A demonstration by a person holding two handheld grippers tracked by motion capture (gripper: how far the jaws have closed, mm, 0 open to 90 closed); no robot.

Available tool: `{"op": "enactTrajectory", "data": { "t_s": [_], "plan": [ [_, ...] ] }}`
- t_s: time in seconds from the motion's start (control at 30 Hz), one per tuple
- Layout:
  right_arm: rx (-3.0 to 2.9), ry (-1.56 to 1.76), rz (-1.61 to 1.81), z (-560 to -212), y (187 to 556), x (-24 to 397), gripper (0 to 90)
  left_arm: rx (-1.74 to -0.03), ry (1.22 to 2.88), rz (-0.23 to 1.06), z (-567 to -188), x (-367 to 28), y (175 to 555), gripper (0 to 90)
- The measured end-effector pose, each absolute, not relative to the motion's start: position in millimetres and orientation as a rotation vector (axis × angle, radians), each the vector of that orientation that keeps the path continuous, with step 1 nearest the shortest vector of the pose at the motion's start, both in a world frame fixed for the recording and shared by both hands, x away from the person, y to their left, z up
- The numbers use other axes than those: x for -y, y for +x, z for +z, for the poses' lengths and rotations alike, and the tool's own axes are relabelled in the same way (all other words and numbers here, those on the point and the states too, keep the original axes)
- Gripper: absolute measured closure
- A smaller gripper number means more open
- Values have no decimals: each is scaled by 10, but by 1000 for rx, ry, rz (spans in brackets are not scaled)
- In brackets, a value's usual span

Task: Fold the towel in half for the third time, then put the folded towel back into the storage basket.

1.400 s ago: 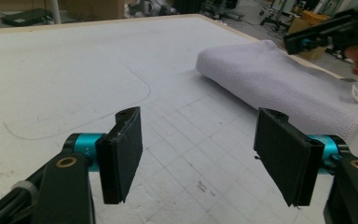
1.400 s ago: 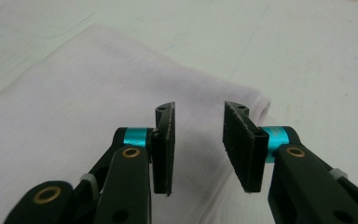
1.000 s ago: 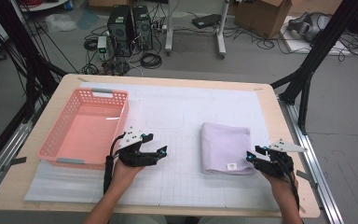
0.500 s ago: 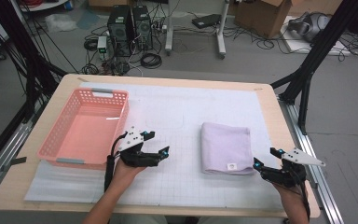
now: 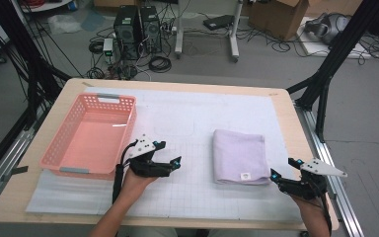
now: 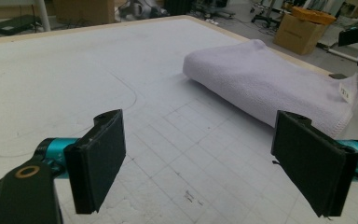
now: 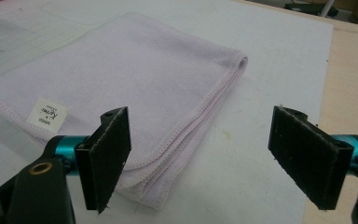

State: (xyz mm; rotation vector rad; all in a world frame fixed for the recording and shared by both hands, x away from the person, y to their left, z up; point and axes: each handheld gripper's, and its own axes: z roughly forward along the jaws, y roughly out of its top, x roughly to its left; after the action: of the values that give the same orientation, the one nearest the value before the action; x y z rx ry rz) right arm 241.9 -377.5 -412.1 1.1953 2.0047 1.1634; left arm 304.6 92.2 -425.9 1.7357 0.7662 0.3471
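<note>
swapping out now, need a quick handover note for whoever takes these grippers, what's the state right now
Left gripper: open, holds nothing, between the basket and the towel.
Right gripper: fingers have just been opening, nothing between them, by the towel's near right corner.
Towel: folded, flat on the white mat, label toward the person.
Basket: pink, on the table's left.
Done: towel lies folded and released.
Left: probably moving the towel into the basket; it is not there yet.

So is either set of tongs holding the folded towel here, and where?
Nothing is held. Both the left tongs and right tongs stand open and empty; the folded towel lies free on the table.
</note>
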Motion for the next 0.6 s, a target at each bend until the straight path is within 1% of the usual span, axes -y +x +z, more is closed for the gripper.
{"op": "enactTrajectory", "data": {
  "t_s": [0.6],
  "plan": [
    [-2010, 1198, 1175, -4119, 2405, 3785, 199, -791, 1735, 323, -4295, -895, 3098, 182]
  ]
}}
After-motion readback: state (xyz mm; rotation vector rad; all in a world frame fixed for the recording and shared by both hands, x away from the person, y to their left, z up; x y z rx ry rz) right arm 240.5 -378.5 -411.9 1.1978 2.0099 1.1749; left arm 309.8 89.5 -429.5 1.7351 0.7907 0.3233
